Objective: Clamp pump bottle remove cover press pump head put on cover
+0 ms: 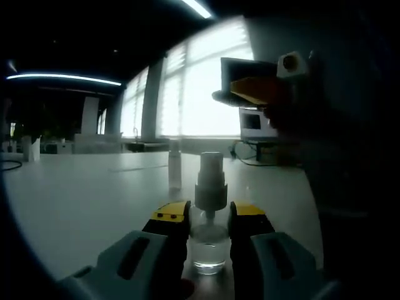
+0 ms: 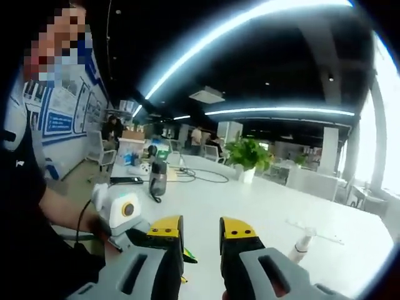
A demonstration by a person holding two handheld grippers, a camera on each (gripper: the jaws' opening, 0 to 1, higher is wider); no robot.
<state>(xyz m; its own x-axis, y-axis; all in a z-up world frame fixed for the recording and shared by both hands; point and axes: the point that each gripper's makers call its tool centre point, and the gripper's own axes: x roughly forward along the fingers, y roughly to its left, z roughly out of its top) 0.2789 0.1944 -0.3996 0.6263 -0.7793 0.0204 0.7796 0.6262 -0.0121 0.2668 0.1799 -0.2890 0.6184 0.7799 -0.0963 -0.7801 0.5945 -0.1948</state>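
White table (image 1: 81,200) across both views, windows bright at 12 o'clock in the left gripper view. Potted plant (image 2: 249,156) past the table's far edge in the right gripper view, dark cylinder (image 2: 157,178) with a cable at 10 o'clock on the tabletop. Left gripper (image 1: 209,220) clamped on the clear bottle (image 1: 208,247), upright at 6 o'clock between the yellow-tipped jaws, pump head (image 1: 210,181) bare above them. Cover (image 1: 174,169) standing on the table just behind, at 11 o'clock from the bottle. Right gripper (image 2: 201,232) with jaws apart, nothing between them; bottle (image 2: 301,245) at 4 o'clock in its view, left gripper (image 2: 134,222) at 8 o'clock.
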